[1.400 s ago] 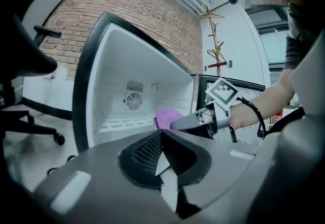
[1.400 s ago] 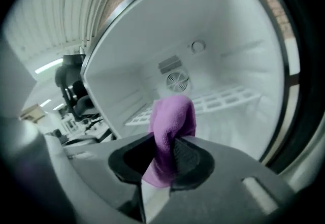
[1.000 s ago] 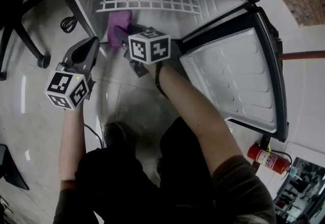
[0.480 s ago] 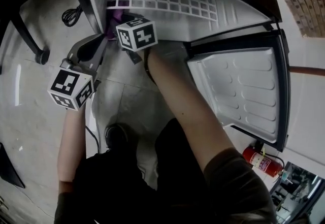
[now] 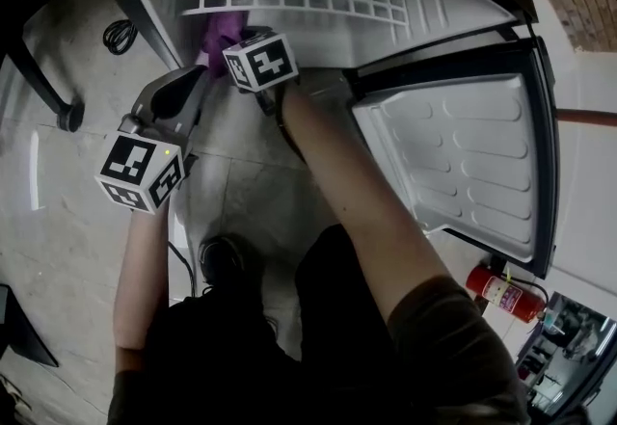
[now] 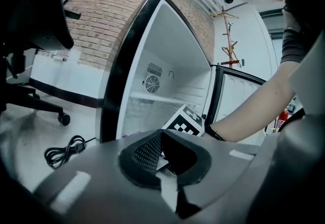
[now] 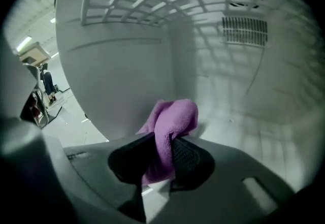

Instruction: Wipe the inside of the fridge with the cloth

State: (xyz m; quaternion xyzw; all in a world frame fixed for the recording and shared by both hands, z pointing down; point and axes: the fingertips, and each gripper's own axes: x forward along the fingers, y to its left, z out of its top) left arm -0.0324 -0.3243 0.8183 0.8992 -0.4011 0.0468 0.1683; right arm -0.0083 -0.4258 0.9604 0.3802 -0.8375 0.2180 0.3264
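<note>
Right hand-held gripper (image 7: 161,161) pinches fuzzy purple cloth (image 7: 173,116) inside smooth white fridge (image 7: 117,65).

Purple cloth (image 7: 172,121), white fridge (image 5: 439,4) with black door edging, red fire extinguisher (image 5: 496,291), grey floor tiles (image 5: 58,221).

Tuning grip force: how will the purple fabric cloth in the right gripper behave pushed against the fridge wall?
Likely floppy: the purple fabric cloth bunches and folds over where the right gripper pinches it. Probably light and compressible, so it should squash against the white fridge wall. Fuzzy weave suggests little slipping.
</note>
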